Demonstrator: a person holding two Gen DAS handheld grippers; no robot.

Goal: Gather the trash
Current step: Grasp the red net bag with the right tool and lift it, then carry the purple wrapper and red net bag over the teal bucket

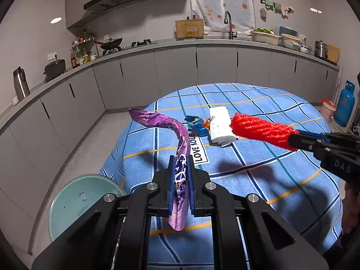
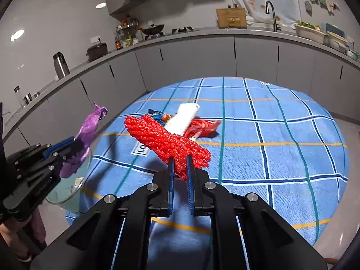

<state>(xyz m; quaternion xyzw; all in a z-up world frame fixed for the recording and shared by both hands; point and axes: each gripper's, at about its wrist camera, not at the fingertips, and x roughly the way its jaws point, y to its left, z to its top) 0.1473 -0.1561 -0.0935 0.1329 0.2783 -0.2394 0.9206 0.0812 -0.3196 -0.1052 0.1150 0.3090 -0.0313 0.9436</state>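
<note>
My left gripper (image 1: pixel 181 157) is shut on a long purple wrapper (image 1: pixel 167 123), held above the table's left edge; it also shows in the right wrist view (image 2: pixel 87 132). My right gripper (image 2: pixel 180 157) is shut on a red mesh bag (image 2: pixel 166 139), held above the table; it also shows in the left wrist view (image 1: pixel 263 130). On the blue checked tablecloth (image 1: pixel 258 157) lie a white folded paper towel (image 1: pixel 219 126), a blue crumpled wrapper (image 1: pixel 195 124) and a red wrapper (image 2: pixel 205 126).
A pale green bin (image 1: pixel 78 202) stands on the floor left of the table, below my left gripper; it also shows in the right wrist view (image 2: pixel 67 193). Grey kitchen cabinets (image 1: pixel 175 67) run behind. A blue gas cylinder (image 1: pixel 344 105) stands at the right.
</note>
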